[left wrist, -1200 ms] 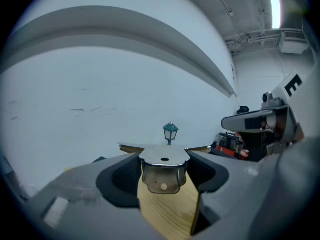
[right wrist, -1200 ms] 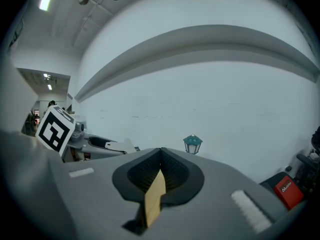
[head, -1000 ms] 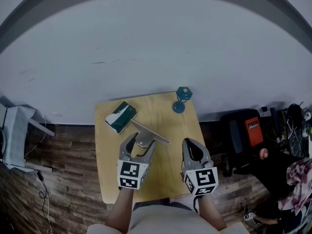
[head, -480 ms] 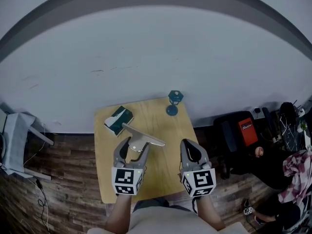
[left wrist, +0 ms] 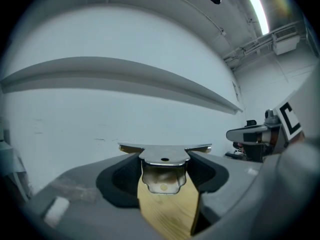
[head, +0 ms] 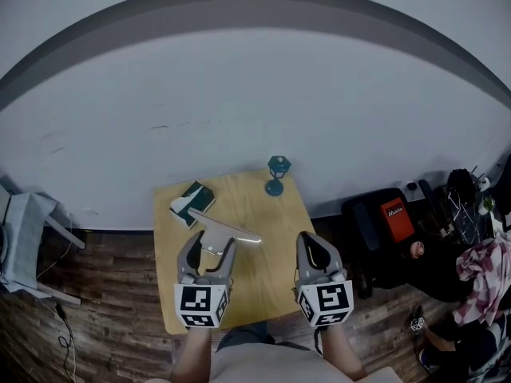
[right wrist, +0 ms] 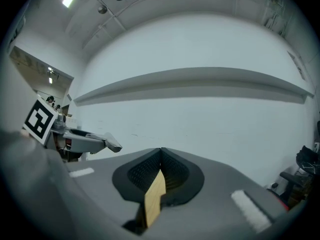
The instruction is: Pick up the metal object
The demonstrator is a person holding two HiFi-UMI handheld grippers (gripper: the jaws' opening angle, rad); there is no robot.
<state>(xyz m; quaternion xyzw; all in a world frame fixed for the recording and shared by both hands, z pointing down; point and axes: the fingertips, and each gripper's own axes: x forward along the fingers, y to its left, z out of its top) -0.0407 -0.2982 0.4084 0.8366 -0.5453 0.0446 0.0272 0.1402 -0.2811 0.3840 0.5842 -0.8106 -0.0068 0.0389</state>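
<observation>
A pale wall point(head: 255, 94) fills the far side of the scene, above a dark wood-plank floor point(head: 104, 294) on which stands a small light-wood tabletop point(head: 275, 222). Right of it, on the floor, sit a black case with an orange label point(head: 387, 218) and, further right, a heap of patterned cloth point(head: 483, 278); at the far left edge is a pale chair point(head: 24, 238).

A person at the near edge holds two tools over the tabletop. The left tool point(head: 210, 244) grips the metal object point(head: 225, 234), a shiny T-shaped bracket: the jaws stand wide, their pads pressed to either side of the bracket's stem, while its long bar runs crosswise beyond the jaw tips. In the left gripper view the metal object point(left wrist: 164, 158) sits level between the jaws of the left tool point(left wrist: 164, 176), wall behind it and tabletop wood showing beneath, so it appears held clear of the surface, over the tabletop's middle left. The right tool point(head: 310, 239) hangs just to the right, near the tabletop's right edge; the right gripper view shows its jaws point(right wrist: 161, 156) closed tip to tip with nothing between them.

A green box point(head: 192, 201) lies at the far left corner of the tabletop, and a small teal stand point(head: 276, 174) rises at the far right corner
</observation>
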